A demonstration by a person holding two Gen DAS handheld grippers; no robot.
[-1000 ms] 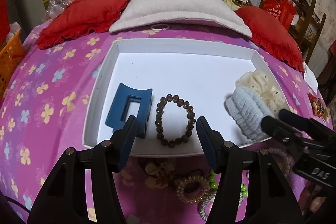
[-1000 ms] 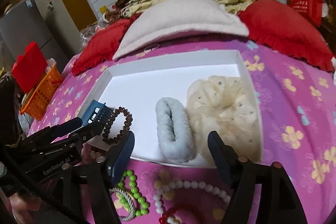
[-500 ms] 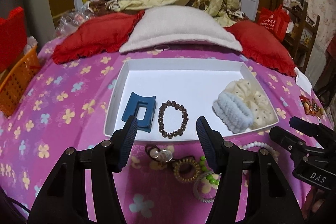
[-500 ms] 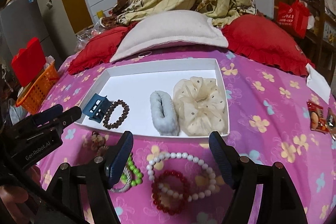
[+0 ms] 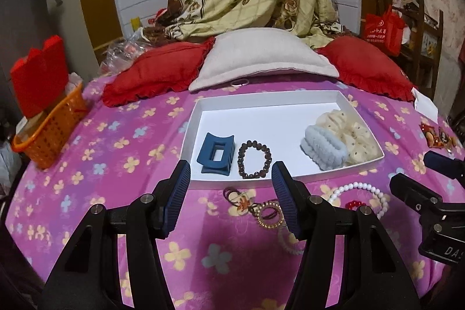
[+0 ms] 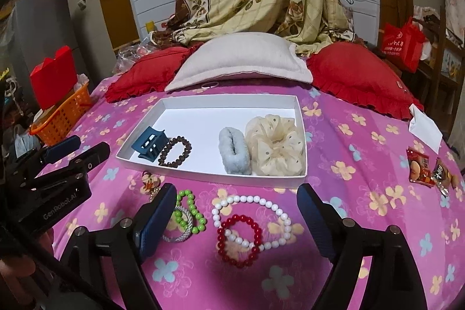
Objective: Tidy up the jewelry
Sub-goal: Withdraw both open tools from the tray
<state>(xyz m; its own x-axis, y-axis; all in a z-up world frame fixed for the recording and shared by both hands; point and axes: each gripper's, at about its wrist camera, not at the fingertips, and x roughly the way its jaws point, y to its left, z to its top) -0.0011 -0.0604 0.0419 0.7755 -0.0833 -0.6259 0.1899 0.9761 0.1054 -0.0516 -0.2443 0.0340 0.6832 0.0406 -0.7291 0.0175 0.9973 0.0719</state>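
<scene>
A white tray [image 5: 261, 99] [image 6: 226, 99] lies on the pink flowered bedspread. In it are a blue hair claw [image 5: 216, 154] [image 6: 149, 142], a brown bead bracelet [image 5: 254, 155] [image 6: 175, 150], a light blue scrunchie [image 5: 324, 148] [image 6: 234, 154] and a cream scrunchie [image 5: 354, 132] [image 6: 274, 144]. In front of the tray lie a white bead bracelet [image 6: 251, 218], a red bead bracelet [image 6: 239, 240], a green bead bracelet [image 6: 189, 212], a gold ring hair tie [image 5: 270, 214] and a small charm [image 5: 241, 195]. My left gripper [image 5: 231, 193] and right gripper [image 6: 235, 222] are open and empty, above the loose pieces.
A grey pillow [image 5: 261, 57] and red cushions [image 5: 157, 69] lie behind the tray. An orange basket [image 5: 49, 132] stands at the left bed edge. Snack packets [image 6: 427, 167] and a white paper [image 6: 425, 127] lie at the right.
Both grippers have pulled back and risen away from the tray. The tray now looks smaller and the loose bracelets in front of it have come into view.
</scene>
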